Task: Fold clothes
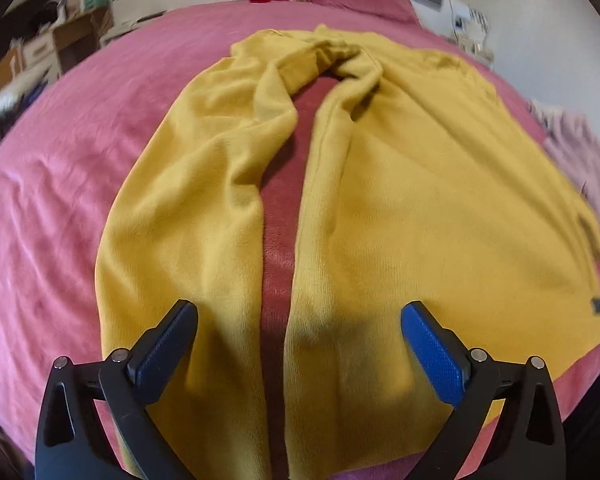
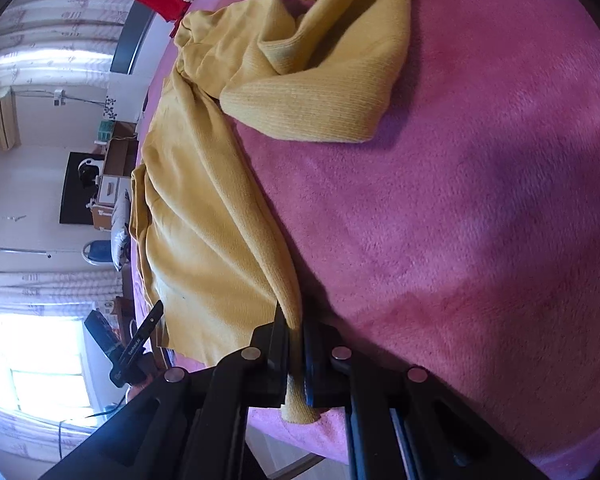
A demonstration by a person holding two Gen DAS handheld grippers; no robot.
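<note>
My left gripper hangs wide open over the yellow garment, which lies spread on the pink bedcover. My right gripper is clamped on the garment's edge at the bed's side.

Daylight lit both fisheye views brightly, with a window blown out to white glare at the lower left of the right wrist view. Straight lines bent strongly towards dark, vignetted corners. Soft shadows lay on the pink bedspread, and edge detail was blurred.
</note>
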